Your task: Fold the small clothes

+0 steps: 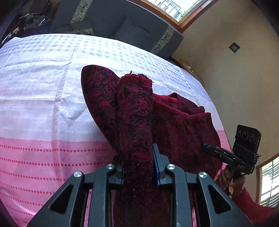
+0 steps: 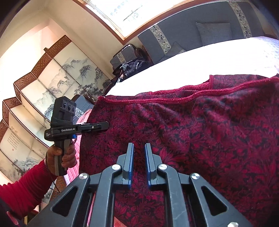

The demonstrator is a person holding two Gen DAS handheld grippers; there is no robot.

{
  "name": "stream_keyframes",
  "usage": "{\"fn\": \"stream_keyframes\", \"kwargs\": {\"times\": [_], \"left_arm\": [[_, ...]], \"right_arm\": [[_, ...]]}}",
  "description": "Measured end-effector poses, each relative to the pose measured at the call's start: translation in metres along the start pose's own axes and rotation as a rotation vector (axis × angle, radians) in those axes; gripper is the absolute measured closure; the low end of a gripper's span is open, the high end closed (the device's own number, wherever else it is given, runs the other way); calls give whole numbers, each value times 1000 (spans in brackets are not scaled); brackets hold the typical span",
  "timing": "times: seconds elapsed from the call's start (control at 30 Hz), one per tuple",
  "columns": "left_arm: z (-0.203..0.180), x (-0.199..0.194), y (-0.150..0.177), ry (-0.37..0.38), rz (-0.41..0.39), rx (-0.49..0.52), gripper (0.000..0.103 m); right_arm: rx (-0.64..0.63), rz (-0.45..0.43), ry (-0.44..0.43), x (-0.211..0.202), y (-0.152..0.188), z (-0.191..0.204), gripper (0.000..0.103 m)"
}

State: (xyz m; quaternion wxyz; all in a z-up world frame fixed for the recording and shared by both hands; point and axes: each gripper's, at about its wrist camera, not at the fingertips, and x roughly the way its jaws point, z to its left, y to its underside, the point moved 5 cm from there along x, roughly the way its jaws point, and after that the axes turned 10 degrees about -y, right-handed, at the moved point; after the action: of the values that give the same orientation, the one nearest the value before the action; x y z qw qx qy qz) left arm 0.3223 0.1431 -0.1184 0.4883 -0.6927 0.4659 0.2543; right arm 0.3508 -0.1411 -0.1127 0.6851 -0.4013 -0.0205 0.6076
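A dark red garment with a black floral pattern [image 1: 183,125] lies on the pink and white cloth-covered table [image 1: 43,104]. My left gripper [image 1: 137,153] is shut on a bunched fold of the garment and lifts it, so the fabric stands up between the fingers. In the right wrist view the left gripper [image 2: 106,126] meets the garment's left edge [image 2: 191,131]. My right gripper [image 2: 139,148] hovers just over the flat fabric, jaws a narrow gap apart with nothing between them. It also shows in the left wrist view [image 1: 207,147] at the garment's right side.
A grey sofa [image 1: 122,22] with cushions stands beyond the table's far edge. A painted folding screen [image 2: 34,87] stands at the left of the room. Windows [image 2: 125,12] are above the sofa. The tablecloth left of the garment is bare.
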Motion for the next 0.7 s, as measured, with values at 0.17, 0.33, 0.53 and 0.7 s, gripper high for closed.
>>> {"fn": "stream_keyframes", "kwargs": {"times": [0.17, 0.33, 0.53, 0.7], "left_arm": [[-24, -17, -2, -18, 2, 11, 81], [-75, -35, -5, -1, 35, 54, 82], [-152, -30, -9, 68, 82, 101, 81], [-200, -13, -24, 162, 105, 9, 82]], "right_arm": [[59, 24, 129, 19, -28, -35, 98], [186, 46, 117, 39, -45, -70, 103], [290, 41, 32, 36, -42, -86, 103], [356, -92, -63, -10, -42, -94, 98]]}}
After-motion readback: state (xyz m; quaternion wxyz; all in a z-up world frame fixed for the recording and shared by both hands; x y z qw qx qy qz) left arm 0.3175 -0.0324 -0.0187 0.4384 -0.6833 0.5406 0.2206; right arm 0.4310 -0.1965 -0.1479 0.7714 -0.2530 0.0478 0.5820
